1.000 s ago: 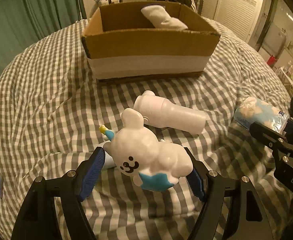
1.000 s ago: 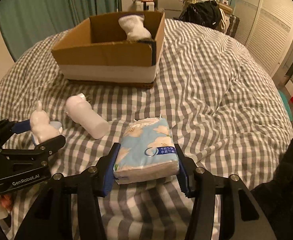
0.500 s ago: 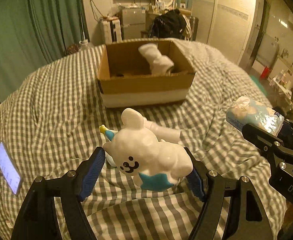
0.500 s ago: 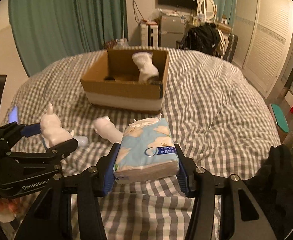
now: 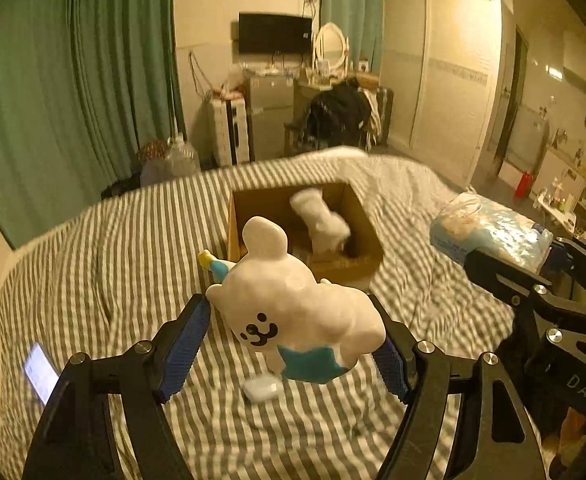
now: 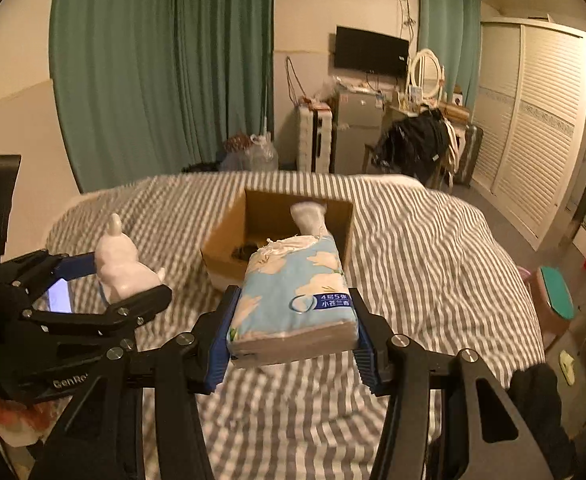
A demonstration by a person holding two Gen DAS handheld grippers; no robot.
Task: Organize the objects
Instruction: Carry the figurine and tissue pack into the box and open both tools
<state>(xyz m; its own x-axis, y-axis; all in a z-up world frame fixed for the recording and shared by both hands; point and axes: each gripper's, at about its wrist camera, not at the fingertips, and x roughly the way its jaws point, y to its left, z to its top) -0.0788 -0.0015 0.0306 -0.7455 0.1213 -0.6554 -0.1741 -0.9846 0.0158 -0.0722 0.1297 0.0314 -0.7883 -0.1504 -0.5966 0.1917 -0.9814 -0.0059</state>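
My left gripper is shut on a white rabbit figurine with a blue star, held high above the bed. It also shows in the right wrist view. My right gripper is shut on a light blue tissue pack, also held high; the pack shows at the right of the left wrist view. An open cardboard box sits on the checked bed ahead and below, with a white object inside it. The box also shows in the right wrist view.
A small white item lies on the checked bed cover below the left gripper. A lit phone lies at the bed's left. Green curtains, a small fridge, a chair with clothes and wardrobes stand beyond.
Both grippers have risen with their objects, so the bed and box look farther below. The white bottle near the box has dropped out of sight behind the figurine.
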